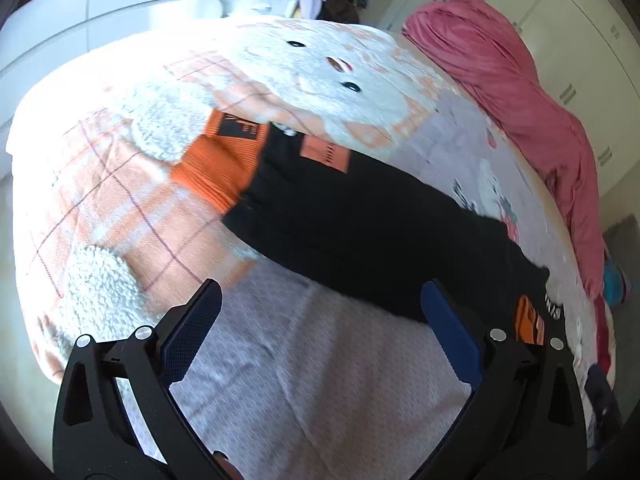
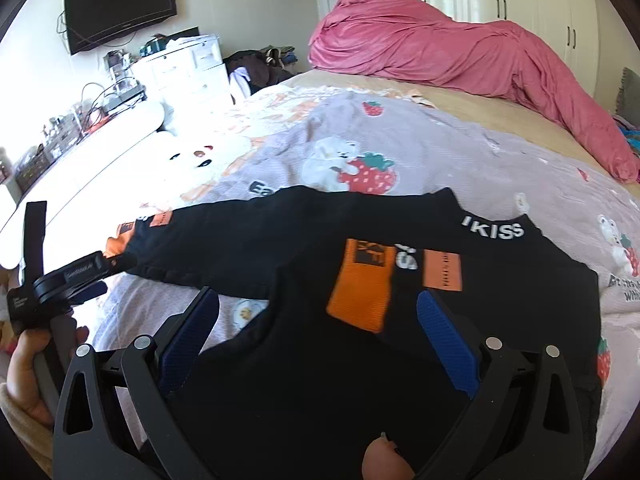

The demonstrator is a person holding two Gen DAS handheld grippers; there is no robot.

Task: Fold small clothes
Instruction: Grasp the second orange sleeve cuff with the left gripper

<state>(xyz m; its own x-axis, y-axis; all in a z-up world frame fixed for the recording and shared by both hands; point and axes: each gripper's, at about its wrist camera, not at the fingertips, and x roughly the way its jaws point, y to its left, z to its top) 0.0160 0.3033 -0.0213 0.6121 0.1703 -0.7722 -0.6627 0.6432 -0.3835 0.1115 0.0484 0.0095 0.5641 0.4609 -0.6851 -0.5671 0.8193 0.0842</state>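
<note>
The black sweatshirt (image 2: 304,360) lies spread flat on the bed (image 2: 500,168), one orange-cuffed sleeve (image 2: 360,284) folded across its chest, likely to narrow it for folding. The right hand-held gripper (image 2: 318,332) hovers spread just above the body. The left hand-held gripper (image 1: 320,328), also spread and holding nothing, faces the outstretched sleeve (image 1: 360,220) ahead, probably next.

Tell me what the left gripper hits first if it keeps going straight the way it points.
Most likely the lilac blanket between its open fingers, then the black sleeve just beyond. The left gripper holds nothing, and depth here is hard to judge.
</note>
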